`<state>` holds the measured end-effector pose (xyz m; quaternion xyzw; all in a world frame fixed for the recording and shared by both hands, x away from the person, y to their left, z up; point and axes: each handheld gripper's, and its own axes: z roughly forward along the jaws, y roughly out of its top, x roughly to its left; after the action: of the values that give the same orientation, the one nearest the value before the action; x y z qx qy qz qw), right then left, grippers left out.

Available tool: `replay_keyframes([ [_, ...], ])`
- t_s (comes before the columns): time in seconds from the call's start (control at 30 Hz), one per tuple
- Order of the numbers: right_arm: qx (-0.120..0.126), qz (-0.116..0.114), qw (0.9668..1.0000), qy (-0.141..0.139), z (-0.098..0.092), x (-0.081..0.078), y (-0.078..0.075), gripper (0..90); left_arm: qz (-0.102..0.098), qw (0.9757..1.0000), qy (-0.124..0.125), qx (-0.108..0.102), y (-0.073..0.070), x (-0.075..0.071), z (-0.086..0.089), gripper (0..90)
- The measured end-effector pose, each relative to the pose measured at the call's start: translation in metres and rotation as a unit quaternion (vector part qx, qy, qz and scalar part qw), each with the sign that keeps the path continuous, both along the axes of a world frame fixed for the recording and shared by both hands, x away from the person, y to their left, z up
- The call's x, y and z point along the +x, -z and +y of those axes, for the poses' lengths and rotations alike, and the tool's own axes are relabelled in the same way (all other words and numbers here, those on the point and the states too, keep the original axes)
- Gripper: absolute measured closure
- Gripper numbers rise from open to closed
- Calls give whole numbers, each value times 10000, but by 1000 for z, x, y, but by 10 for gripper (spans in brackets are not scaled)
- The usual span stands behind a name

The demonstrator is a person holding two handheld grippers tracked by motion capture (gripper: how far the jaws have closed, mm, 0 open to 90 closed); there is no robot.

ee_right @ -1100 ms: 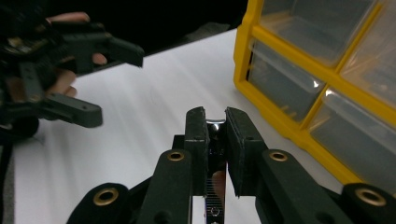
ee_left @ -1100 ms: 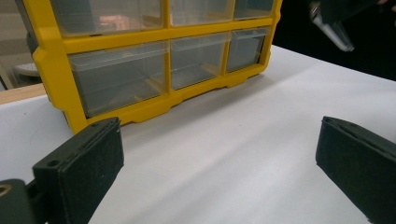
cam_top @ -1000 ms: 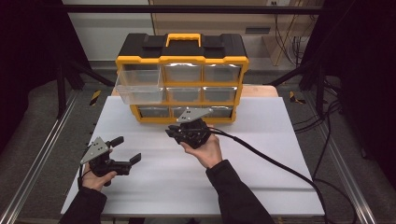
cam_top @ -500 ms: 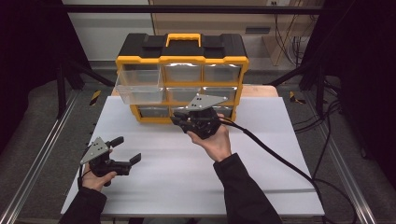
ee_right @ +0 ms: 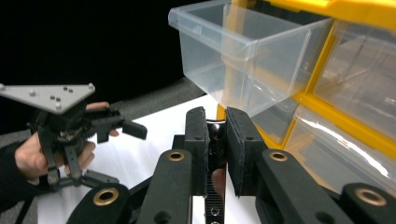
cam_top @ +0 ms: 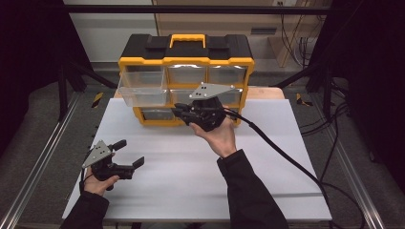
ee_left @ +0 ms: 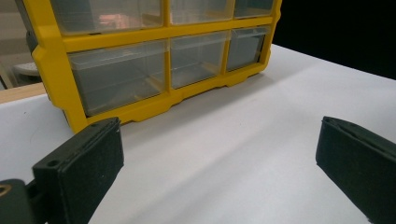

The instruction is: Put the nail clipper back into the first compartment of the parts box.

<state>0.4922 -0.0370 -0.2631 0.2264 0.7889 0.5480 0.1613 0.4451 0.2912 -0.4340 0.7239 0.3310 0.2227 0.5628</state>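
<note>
While the left tongs (cam_top: 128, 153) rest spread and empty on the white surface (cam_top: 191, 181), the right tongs (cam_top: 179, 110), pressed almost together on nothing, hover before a yellow-and-black plastic organiser (cam_top: 186, 62) with clear drawers. Its top-left clear drawer (cam_top: 142, 86) juts open. The step looks like an approach; pushing that drawer shut would call for a move leftward.

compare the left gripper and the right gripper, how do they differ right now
The left gripper has its jaws spread wide; the right gripper has its jaws nearly closed with nothing between them. The left gripper sits low near the table's front left corner, while the right gripper is raised in front of the yellow drawer organizer, below its pulled-out clear drawer. Both are black, hand-held, and topped by a grey plate.
</note>
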Motion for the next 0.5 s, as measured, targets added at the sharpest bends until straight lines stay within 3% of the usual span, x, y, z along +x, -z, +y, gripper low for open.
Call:
replay_keyframes([
  [0.5,97,-158,9998,61,9,8,-26,796,-1,10000,5,3,0,0,0,8],
])
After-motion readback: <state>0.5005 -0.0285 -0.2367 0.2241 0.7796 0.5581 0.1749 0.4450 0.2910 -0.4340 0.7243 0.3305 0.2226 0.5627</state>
